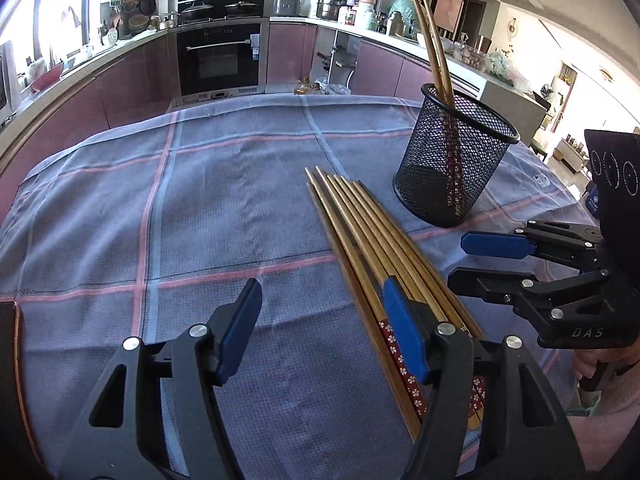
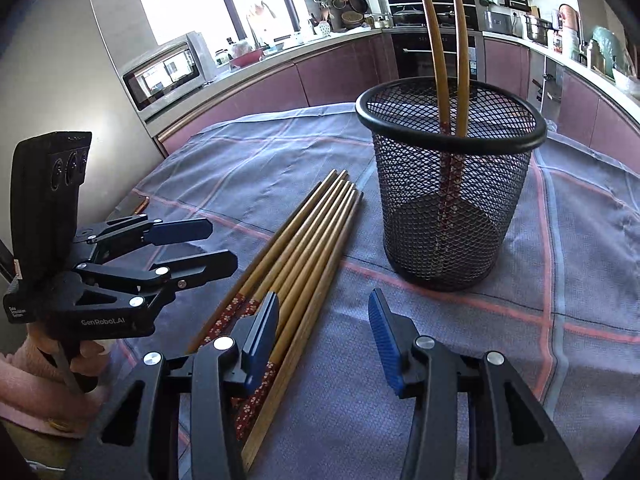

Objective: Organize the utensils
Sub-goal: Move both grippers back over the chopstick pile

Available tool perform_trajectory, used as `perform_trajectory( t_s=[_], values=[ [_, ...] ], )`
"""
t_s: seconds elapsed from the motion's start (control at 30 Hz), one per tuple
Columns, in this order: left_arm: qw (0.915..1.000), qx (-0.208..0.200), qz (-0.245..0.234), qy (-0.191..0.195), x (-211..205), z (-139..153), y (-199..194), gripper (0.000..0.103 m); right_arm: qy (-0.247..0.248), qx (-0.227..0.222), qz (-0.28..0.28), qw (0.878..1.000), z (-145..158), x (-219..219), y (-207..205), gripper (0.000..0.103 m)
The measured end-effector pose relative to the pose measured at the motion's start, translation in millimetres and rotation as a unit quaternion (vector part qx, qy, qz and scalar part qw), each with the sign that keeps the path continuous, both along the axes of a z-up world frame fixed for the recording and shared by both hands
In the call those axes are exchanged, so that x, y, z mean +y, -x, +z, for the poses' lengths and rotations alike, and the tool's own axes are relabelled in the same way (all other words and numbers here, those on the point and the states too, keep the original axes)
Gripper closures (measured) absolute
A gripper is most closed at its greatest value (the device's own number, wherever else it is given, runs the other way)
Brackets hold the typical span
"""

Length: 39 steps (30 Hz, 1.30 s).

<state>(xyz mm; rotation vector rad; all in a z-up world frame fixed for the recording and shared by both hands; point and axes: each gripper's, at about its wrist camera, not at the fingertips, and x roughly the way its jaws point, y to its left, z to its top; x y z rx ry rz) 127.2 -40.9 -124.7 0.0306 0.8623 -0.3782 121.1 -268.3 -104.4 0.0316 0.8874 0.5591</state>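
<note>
Kitchen table's checked cloth (image 1: 200, 200) bears chopsticks (image 1: 360, 232); both tools (image 1: 320, 336) (image 2: 324, 336) spread, empty.

My left gripper (image 1: 320, 328) hides the chopsticks' (image 1: 360, 232) patterned ends; mesh of the holder (image 2: 448, 200) veils two more chopsticks' lower halves.

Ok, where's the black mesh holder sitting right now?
The black mesh holder stands upright on the checked cloth, just right of the loose chopsticks in the right wrist view, with two chopsticks standing in it.
</note>
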Motion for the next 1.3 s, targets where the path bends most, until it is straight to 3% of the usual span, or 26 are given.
perform_trajectory(
  t_s=[0.57, 0.9, 1.3],
  values=[
    [0.9996, 0.015, 0.002, -0.022, -5.9, -16.4, -5.4, 0.046, 0.032, 0.000, -0.013, 0.999, -10.5, 2.3, -6.5, 0.063],
    [0.9996, 0.017, 0.009, -0.022, -3.2, -15.6, -7.9, 0.056, 0.046, -0.003, -0.019, 0.999, -11.0, 1.6, -7.6, 0.065],
    [0.9997, 0.017, -0.001, -0.016, -6.3, -18.2, -7.3, 0.054, 0.052, -0.004, -0.013, 0.999, -12.7, 5.5, -7.9, 0.066]
  ],
)
